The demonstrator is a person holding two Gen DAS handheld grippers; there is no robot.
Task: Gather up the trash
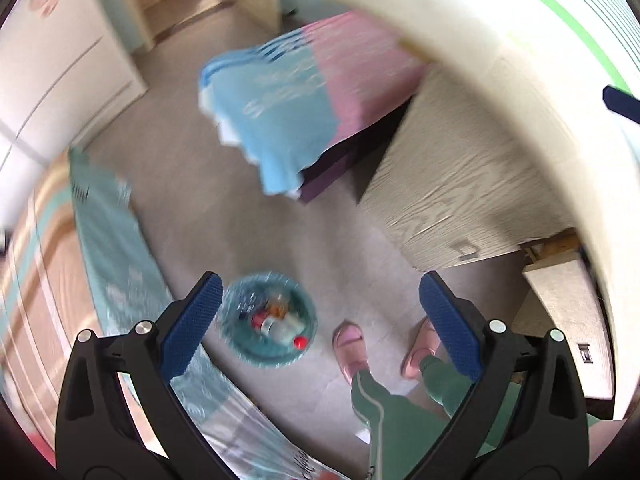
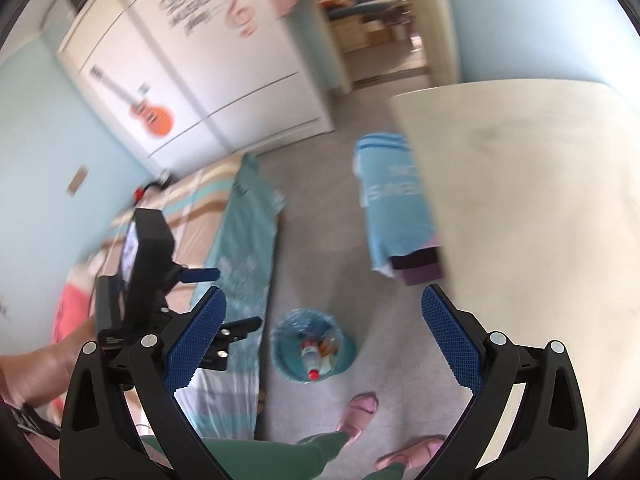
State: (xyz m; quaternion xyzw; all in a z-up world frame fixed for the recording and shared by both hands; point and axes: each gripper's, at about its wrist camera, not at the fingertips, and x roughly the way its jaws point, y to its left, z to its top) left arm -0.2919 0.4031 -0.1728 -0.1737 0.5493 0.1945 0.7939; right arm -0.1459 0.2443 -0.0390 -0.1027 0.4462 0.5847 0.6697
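bottles (image 2: 311, 358) — inside teal bin (image 2: 344, 354)

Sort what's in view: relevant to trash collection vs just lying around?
Relevant to the job:
- trash bin on the floor, lined with a blue bag
- bottles already inside it
- left gripper, open, empty
- right gripper, open, empty

Just lying around:
- blue and pink blanket
- wardrobe with guitar sticker
- bed
- pink slippers, worn

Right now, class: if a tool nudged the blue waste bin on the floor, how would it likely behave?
The waste bin looks like thin plastic with a crinkly liner, so probably light and easily slid across the smooth floor. It holds only a few bottles, so a high push might tip it.
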